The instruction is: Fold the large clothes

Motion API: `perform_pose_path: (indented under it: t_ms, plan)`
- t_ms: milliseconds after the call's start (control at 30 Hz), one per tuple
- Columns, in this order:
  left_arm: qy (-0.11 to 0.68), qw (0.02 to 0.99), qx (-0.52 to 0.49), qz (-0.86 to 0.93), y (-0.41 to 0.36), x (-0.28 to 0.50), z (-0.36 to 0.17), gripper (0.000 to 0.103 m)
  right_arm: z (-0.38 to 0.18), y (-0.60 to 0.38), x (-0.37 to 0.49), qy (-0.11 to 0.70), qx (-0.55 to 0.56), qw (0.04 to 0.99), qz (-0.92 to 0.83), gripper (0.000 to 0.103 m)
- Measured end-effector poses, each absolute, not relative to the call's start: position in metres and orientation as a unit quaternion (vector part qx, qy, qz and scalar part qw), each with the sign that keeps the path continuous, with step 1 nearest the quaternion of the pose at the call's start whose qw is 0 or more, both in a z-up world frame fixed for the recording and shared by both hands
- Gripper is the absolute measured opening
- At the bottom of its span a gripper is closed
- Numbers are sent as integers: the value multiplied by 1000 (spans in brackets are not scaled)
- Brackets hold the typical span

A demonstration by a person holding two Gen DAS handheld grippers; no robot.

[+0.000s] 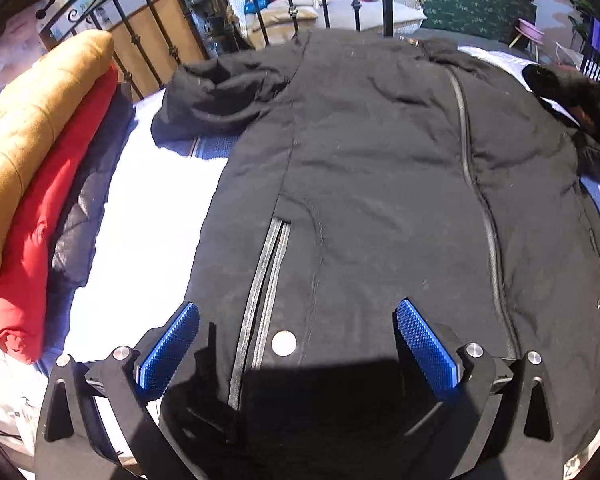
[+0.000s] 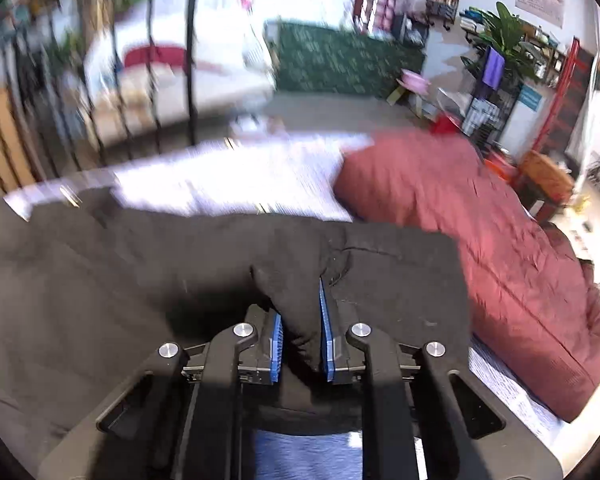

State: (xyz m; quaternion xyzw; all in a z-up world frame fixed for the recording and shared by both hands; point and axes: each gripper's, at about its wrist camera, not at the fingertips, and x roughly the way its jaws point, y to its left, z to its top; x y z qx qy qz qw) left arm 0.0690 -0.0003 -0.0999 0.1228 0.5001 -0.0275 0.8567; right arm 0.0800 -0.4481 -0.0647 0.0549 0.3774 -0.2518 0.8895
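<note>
A large black coat [image 1: 380, 168] lies spread flat on a white bed [image 1: 148, 240], its zip lines running away from me and one sleeve bunched at the far left. My left gripper [image 1: 296, 320] hovers open just over the coat's near part, its blue pads [image 1: 168, 344] wide apart around a silver snap, gripping nothing. In the right wrist view the same black coat [image 2: 80, 280] fills the left side. My right gripper [image 2: 300, 320] is shut on a raised fold of the coat's black fabric, pinched between its blue pads [image 2: 326, 336].
Folded yellow [image 1: 28, 140], red [image 1: 40, 240] and dark [image 1: 80, 224] garments are stacked at the bed's left edge. A dark red padded garment [image 2: 480, 248] lies on the bed right of my right gripper. A black metal bed rail [image 1: 148, 40] stands beyond the coat.
</note>
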Motion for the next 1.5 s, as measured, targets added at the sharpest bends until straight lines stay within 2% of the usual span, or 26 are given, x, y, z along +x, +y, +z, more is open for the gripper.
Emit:
perform_pose_path:
  t_ms: [200, 300, 400, 433, 467, 500, 533, 567, 600, 767, 967, 1100, 1267, 1500]
  plan:
    - [474, 871, 124, -37, -10, 70, -85, 97, 12, -380, 83, 298, 116, 942, -101, 16]
    - [468, 875, 124, -32, -5, 69, -79, 97, 25, -331, 103, 293, 117, 948, -35, 16]
    - [470, 874, 122, -18, 8, 67, -80, 97, 8, -268, 127, 322, 84, 943, 14, 18]
    - [474, 872, 119, -12, 14, 67, -82, 97, -6, -247, 137, 345, 68, 936, 21, 21]
    - [479, 871, 113, -7, 19, 67, -84, 97, -15, -231, 141, 361, 54, 931, 20, 29]
    - [483, 869, 108, -2, 24, 66, -85, 97, -31, -209, 145, 383, 30, 923, 15, 42]
    - [486, 868, 104, 3, 29, 65, -87, 97, -47, -192, 149, 406, 3, 914, 8, 52]
    - [489, 866, 100, 7, 33, 64, -89, 97, -66, -172, 152, 432, -32, 901, 3, 72]
    - [491, 866, 99, 10, 37, 64, -90, 97, -82, -155, 149, 450, -60, 891, 9, 78]
    - [493, 865, 97, 16, 44, 67, -93, 97, -106, -116, 114, 445, -130, 885, 34, 79]
    - [479, 873, 94, 5, 36, 77, -88, 97, -87, -172, 81, 435, -37, 899, 25, 80]
    - [472, 876, 104, -5, 24, 88, -86, 97, -73, -260, 56, 426, 99, 899, -34, 86]
    - [446, 889, 106, -9, 20, 118, -76, 97, -78, -385, 10, 422, 257, 856, -153, 86]
    - [434, 896, 85, -45, 4, 201, -74, 97, -105, -452, -32, 424, 329, 821, -196, 86]
